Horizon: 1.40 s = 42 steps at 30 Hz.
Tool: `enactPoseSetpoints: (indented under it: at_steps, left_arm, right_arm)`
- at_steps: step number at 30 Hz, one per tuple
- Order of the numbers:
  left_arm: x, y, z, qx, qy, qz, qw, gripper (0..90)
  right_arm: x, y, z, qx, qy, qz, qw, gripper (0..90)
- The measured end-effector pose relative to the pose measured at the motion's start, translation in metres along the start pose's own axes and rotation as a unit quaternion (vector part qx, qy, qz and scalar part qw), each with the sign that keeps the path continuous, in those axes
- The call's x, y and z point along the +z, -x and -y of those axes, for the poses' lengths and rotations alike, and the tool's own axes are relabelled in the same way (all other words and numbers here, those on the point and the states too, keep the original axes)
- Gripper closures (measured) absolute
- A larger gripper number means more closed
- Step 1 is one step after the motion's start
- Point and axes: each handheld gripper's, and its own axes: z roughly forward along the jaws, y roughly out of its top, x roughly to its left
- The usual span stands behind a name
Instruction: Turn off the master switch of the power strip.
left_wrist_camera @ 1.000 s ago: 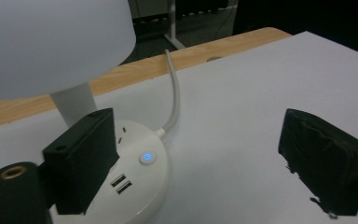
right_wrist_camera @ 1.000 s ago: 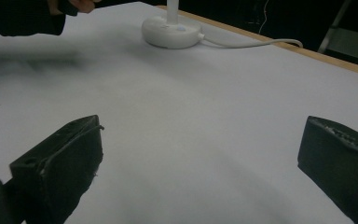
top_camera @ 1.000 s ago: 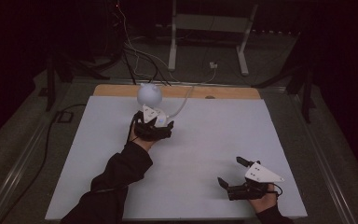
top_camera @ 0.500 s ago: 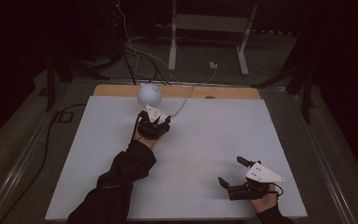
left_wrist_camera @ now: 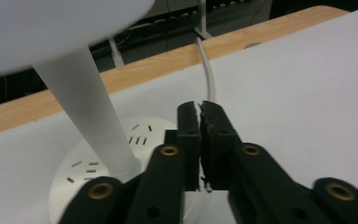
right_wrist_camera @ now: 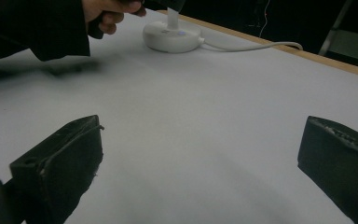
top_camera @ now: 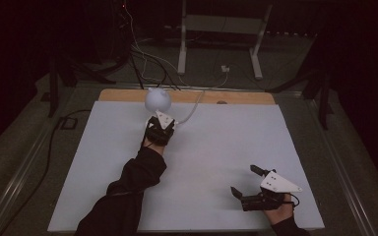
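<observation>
- The left gripper (left_wrist_camera: 200,109) has its jaws pressed together with nothing between them, the tips poised over the round base (left_wrist_camera: 81,165) of a white lamp
- The lamp's stem (left_wrist_camera: 88,112) rises just beside the jaws, its globe head (top_camera: 157,99) at the far edge of the white table (top_camera: 216,147)
- A white cord (left_wrist_camera: 208,74) runs from the base toward the wooden edge (top_camera: 236,97)
- The right gripper (top_camera: 246,183) rests near the table's front right, jaws spread wide and holding nothing, well apart from the lamp
</observation>
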Motion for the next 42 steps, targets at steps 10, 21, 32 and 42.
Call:
enactPoseSetpoints:
  at_steps: [10, 21, 32, 42]
  left_arm:
    - [0.014, 0.002, 0.01, 0.02, -0.015, -0.026, 0.9994, 90.0]
    - [0.024, -0.001, 0.015, 0.023, -0.03, -0.033, 0.9987, 90.0]
    - [0.029, -0.004, 0.016, 0.023, -0.037, -0.023, 0.9988, 90.0]
    - [0.03, -0.001, 0.014, 0.047, -0.045, -0.031, 0.9974, 90.0]
  right_arm:
    - [-0.001, 0.001, 0.0, 0.001, 0.001, 0.0, 1.0, 0.0]
    - [-0.001, 0.0, 0.0, 0.001, 0.002, -0.002, 1.0, 0.0]
    - [-0.001, 0.001, 0.0, 0.001, 0.003, 0.001, 1.0, 0.0]
    - [-0.001, 0.0, 0.0, 0.002, 0.0, 0.001, 1.0, 0.0]
